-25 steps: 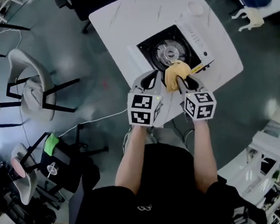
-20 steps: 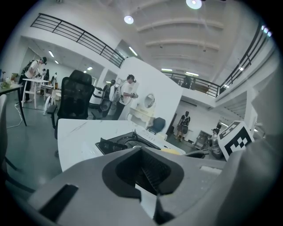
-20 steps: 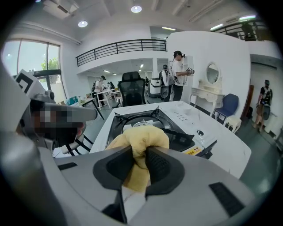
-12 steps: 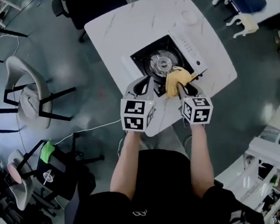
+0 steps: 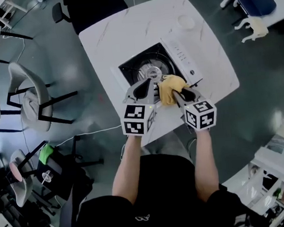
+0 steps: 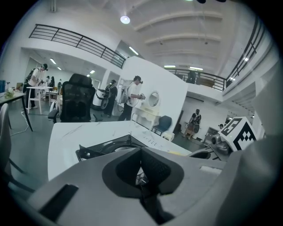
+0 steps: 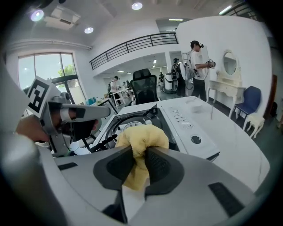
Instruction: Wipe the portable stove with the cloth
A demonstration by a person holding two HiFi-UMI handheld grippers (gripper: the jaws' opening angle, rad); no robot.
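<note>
- On the white counter (image 5: 120,33), the portable stove (image 5: 148,68) sits in front of the person, with its black burner well on the left and its white control panel on the right.
- The right gripper (image 5: 176,95) is clamped on the yellow cloth (image 5: 169,87) — a bunched wad bulges out past the jaws, over the near edge of the burner well.
- The left gripper (image 5: 144,88) has its jaws pressed together with nothing between them. It hovers just beside the right one, over the stove's near edge.
- Whether the cloth actually touches the stove I cannot tell.
- Progress, as I judge it: the cloth is in hand and at the stove, so the pick-up is done — the wiping looks barely begun, with the panel and far side left to cover.
</note>
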